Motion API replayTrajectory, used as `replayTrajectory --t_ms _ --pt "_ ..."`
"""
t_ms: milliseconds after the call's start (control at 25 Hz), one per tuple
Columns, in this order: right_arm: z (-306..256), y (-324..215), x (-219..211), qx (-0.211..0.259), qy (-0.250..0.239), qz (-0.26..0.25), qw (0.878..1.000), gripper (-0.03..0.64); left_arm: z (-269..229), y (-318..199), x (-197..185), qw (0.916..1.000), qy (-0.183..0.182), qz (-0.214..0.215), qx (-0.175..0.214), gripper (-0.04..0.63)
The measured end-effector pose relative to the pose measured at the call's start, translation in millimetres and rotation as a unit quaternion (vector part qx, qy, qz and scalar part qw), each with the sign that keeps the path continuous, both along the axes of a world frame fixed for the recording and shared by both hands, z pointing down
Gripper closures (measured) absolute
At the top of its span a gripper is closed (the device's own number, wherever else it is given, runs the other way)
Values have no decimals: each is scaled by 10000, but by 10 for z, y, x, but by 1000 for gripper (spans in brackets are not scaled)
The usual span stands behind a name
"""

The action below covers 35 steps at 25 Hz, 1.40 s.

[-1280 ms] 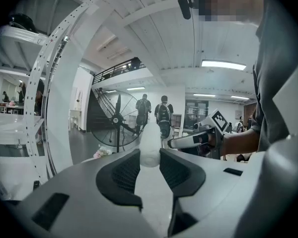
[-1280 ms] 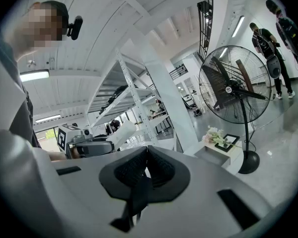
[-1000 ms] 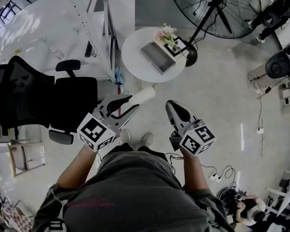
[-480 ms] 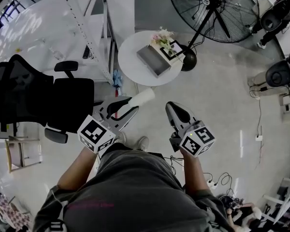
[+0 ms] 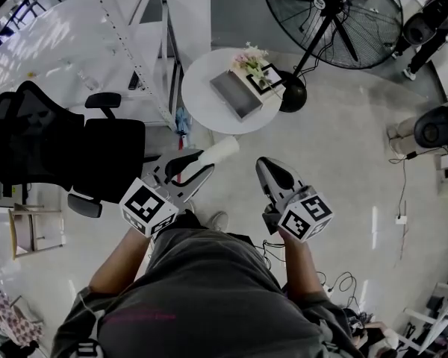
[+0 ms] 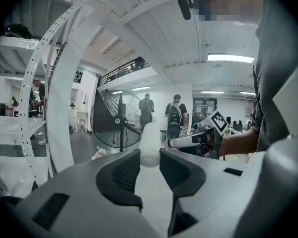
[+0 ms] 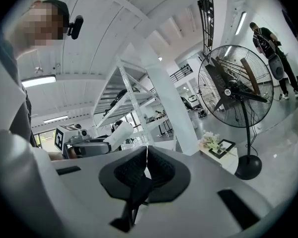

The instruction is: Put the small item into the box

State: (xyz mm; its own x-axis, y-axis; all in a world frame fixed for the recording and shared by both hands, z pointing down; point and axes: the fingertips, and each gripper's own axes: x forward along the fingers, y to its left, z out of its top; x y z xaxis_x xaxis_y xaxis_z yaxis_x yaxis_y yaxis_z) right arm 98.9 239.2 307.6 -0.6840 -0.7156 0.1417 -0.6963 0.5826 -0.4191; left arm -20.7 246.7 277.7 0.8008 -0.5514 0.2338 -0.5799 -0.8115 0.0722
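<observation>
1. Step in hand: carrying. The left gripper (image 6: 150, 157) has its fingers (image 6: 123, 171) clamped on the small white cylinder (image 5: 218, 148), held in the air over the floor and well apart from the round counter (image 5: 196, 104).
2. The right gripper (image 7: 146, 162) has its fingers together, with nothing between them.
3. Next move, as a judgement: walk up to the counter, bring the cylinder over the grey box (image 5: 237, 94) near the counter's middle, lower it, then release.

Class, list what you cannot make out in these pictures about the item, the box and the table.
- Box, head view: too small to tell whether it is open or what it holds.
- Item, left gripper view: lower end hidden between the left gripper's pads; its kind is unclear.
- Table, right gripper view: near side hidden by the right gripper's body.
</observation>
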Motion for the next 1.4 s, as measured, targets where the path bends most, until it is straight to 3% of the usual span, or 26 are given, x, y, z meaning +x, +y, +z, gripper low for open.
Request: replayTrajectory --t_ms 600,1400 --pt "171 -472 -77 -166 110 -38 9998 595 224 -480 -115 9998 51 -52 -205 463" --pt "391 -1948 -455 -486 256 432 9976 595 498 -2154 -439 9975 118 484 -506 463"
